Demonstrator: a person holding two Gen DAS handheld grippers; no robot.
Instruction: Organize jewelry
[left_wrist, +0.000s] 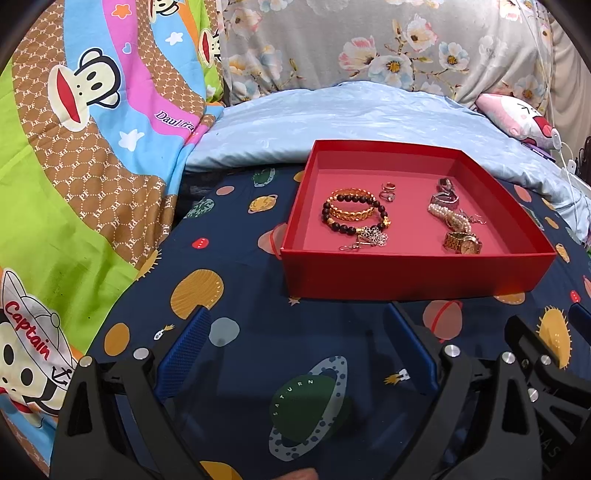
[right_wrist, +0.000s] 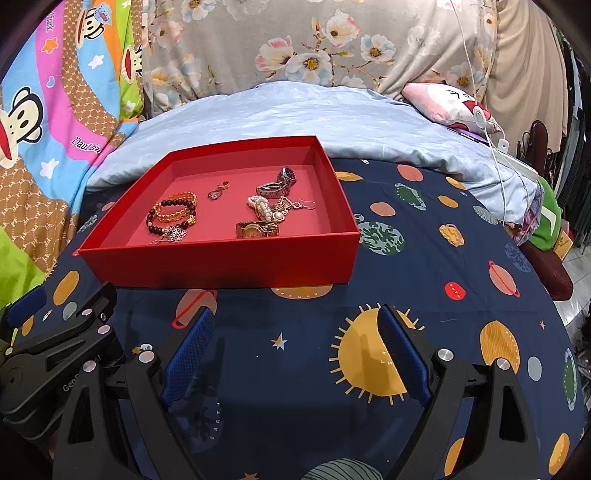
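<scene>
A red box (left_wrist: 417, 275) holding the jewelry, a beaded bracelet (left_wrist: 352, 216) and gold watch (left_wrist: 463, 243) among it, is seen at twelve o'clock of the left gripper (left_wrist: 299, 350) and at eleven o'clock of the right gripper (right_wrist: 295, 350), both held spread wide and empty above a planet-print sheet (right_wrist: 424, 295). The tangled pieces are best lifted one at a time, by a free edge. "SATURN", "EARTH", "Captain" can be read on the bedding.

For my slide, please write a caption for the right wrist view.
Open right gripper hovers before a red box of jewelry on a planet-print sheet.
</scene>
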